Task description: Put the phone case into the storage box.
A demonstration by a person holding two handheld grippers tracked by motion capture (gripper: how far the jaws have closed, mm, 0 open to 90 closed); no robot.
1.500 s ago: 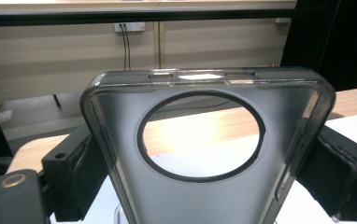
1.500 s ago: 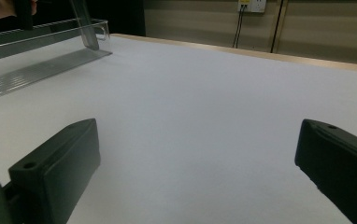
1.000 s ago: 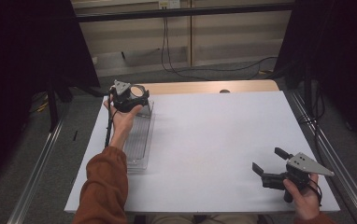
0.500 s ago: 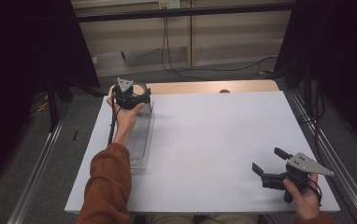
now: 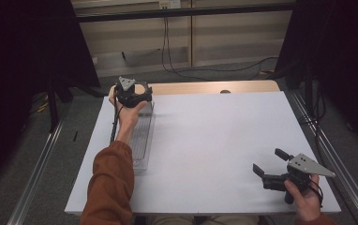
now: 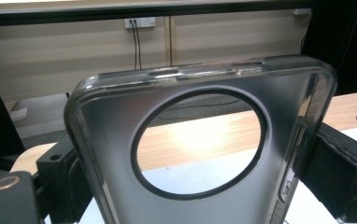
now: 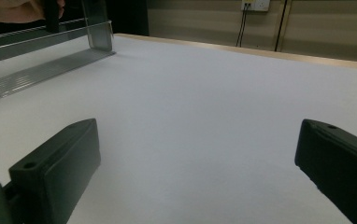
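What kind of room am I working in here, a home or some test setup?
Most likely a lab or recording setup, not a home. The white table stands in a metal frame with dark curtains at both sides, cables run down from a wall socket, and the left gripper holds a clear phone case.

The phone case (image 6: 200, 140) is glossy, translucent smoky plastic. The tray (image 5: 142, 140) looks like clear ribbed plastic. The table (image 5: 224, 136) has a matt white top with a wood edge; the jaws are matt black.

phone case (image 6: 200, 154) bottom cut off
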